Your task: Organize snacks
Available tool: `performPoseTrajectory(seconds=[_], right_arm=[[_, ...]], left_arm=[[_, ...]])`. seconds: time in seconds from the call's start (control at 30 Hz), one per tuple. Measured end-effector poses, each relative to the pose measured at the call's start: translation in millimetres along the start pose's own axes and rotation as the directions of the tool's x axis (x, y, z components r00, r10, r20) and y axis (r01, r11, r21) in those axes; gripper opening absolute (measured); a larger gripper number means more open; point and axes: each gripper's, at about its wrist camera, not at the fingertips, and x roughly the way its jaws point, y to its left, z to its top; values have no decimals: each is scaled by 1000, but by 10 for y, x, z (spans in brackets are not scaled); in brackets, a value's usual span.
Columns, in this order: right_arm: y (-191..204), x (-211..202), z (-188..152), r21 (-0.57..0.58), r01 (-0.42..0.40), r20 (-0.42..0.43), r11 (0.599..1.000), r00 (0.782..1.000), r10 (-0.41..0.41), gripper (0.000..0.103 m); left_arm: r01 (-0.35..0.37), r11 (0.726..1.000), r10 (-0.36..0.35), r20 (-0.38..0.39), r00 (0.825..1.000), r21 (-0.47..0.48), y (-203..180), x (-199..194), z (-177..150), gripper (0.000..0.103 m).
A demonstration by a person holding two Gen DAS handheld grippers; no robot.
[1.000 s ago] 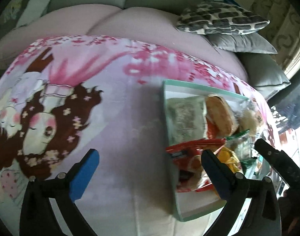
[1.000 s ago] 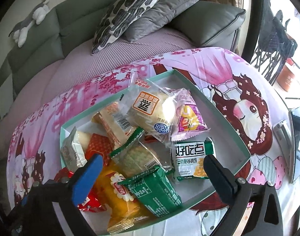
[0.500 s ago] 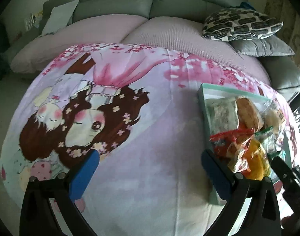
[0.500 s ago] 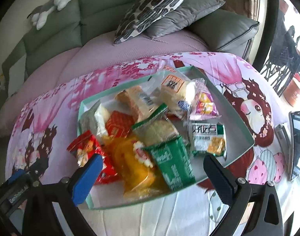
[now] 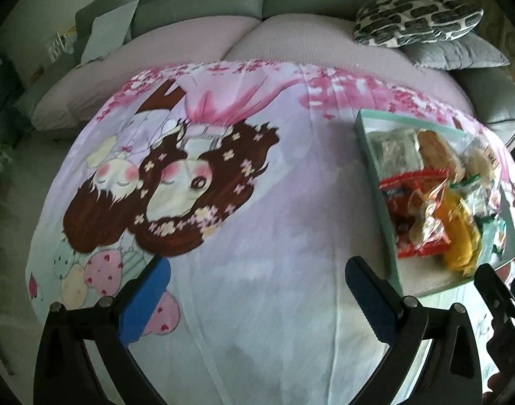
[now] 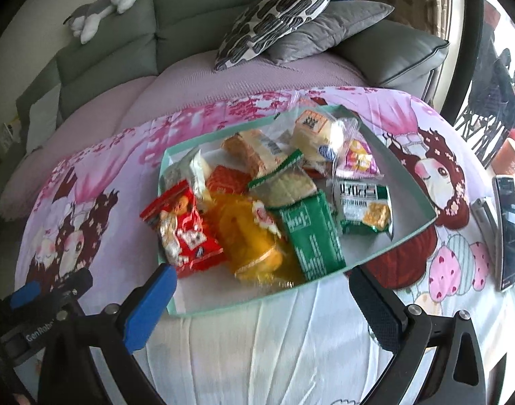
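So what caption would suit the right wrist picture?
Open right gripper poised before a mint-green tray heaped with wrapped snacks on a cartoon-print cloth.

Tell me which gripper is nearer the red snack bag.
Right. The right gripper hangs open just in front of the tray, with the red snack bag just beyond its left finger. The left gripper is off to the tray's left, over bare cloth.

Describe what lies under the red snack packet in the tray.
The red snack packet overhangs the tray's left rim, partly resting on an orange packet. Whatever lies beneath it is covered.
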Motion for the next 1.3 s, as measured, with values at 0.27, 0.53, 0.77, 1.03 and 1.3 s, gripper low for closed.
performPoseTrajectory(seconds=[0.27, 0.53, 0.77, 1.03, 1.3], right_arm=[[-11, -25, -68, -4, -3, -4, 1000, 1000, 3, 103], [7, 28, -76, -14, 6, -14, 1000, 1000, -6, 103], [4, 31, -75, -21, 5, -7, 1000, 1000, -5, 103], [-75, 78, -75, -3, 15, -15, 1000, 1000, -15, 103], [-139, 121, -76, 14, 19, -27, 1000, 999, -18, 103]], left_arm=[[-29, 1000, 29, 24, 999, -7, 60, -77, 15, 103], [-13, 1000, 13, 6, 1000, -4, 64, 15, 26, 103], [8, 1000, -7, -9, 1000, 14, 56, 73, 27, 103], [15, 999, -14, -26, 1000, 44, 46, 158, 34, 103], [15, 997, -12, -40, 999, 74, -8, 213, 26, 103]])
